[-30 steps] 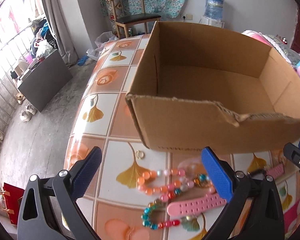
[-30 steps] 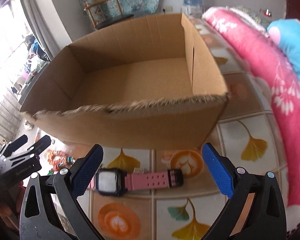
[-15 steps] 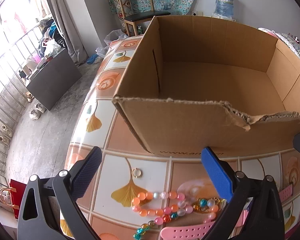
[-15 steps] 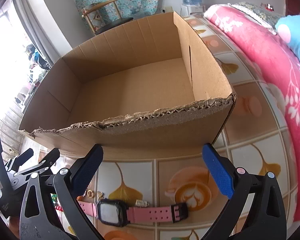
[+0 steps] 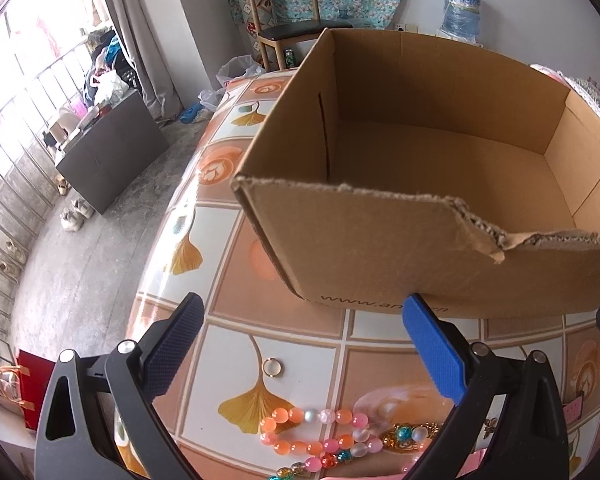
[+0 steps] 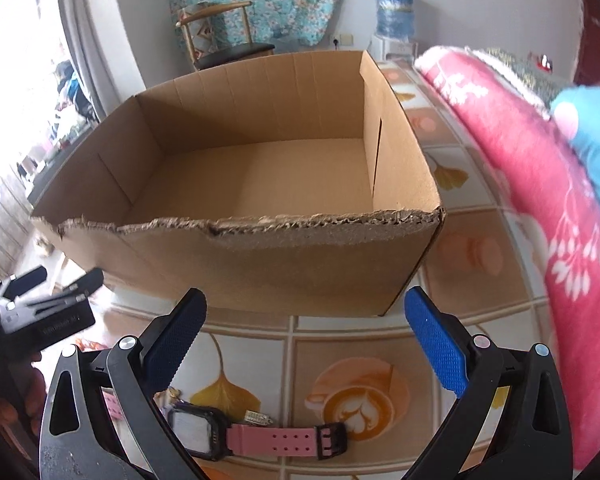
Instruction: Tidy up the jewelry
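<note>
Blue-padded fingers of left gripper spread wide, holding nothing, touching nothing. Hovering over counter near its left edge; bare floor beyond that edge. Small gold ring lying loose on a ginkgo-leaf tile between the fingers. Beaded bracelets, orange, pink and teal, just nearer the camera, partly behind the right-hand finger. Cardboard box open-topped, no contents visible, near rim torn and ragged. Printed on near wall: "www.an", rest hidden behind a finger.

Right gripper likewise spread wide, gripping nothing, clear of the counter. Pink-strapped watch with black case flat on tiles between the fingers, low in view; small silvery clasp-like piece touching or just beside strap, cannot tell which. Open tile between watch and box. Pink floral blanket crowding the right side, close to the box's right wall.
</note>
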A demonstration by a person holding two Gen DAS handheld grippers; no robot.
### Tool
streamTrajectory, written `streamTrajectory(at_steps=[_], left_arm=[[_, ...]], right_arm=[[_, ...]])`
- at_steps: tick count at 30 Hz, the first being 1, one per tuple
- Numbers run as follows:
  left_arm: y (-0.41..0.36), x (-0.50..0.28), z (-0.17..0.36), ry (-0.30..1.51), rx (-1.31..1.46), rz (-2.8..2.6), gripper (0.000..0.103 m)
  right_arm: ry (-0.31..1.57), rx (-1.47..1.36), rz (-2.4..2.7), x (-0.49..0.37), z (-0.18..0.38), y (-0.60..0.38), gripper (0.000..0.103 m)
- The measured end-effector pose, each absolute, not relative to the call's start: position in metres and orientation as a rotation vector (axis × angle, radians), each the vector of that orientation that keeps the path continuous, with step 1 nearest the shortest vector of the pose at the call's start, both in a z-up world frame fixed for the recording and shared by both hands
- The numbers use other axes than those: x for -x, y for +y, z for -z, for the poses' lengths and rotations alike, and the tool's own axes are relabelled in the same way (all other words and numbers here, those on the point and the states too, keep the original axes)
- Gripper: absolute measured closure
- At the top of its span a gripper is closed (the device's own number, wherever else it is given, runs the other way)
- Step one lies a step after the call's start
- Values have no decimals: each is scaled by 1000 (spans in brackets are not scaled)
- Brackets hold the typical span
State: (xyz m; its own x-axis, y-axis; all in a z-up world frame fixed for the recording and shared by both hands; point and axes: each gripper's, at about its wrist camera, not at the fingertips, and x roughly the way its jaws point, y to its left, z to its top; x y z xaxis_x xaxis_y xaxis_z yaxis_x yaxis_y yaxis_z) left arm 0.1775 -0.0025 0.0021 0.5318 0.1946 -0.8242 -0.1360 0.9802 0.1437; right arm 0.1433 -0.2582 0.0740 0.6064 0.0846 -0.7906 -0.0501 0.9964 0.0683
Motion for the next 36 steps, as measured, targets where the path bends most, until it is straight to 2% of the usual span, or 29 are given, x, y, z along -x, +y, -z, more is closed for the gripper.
streamTrajectory(at_steps=[15, 25, 32, 36], left_arm=[[1, -157, -13, 868, 85, -31, 5], [30, -111, -44, 778, 166, 108, 5], [60, -71, -67, 702, 194, 128, 5], [58, -51, -67, 698, 69, 41, 5]], right_arm=[[800, 99, -31, -109, -103, -260, 8], [603, -11, -76, -52, -132, -272, 8], [632, -27, -130, -44, -128, -256, 8], [640, -29, -154, -42, -122, -246, 8]])
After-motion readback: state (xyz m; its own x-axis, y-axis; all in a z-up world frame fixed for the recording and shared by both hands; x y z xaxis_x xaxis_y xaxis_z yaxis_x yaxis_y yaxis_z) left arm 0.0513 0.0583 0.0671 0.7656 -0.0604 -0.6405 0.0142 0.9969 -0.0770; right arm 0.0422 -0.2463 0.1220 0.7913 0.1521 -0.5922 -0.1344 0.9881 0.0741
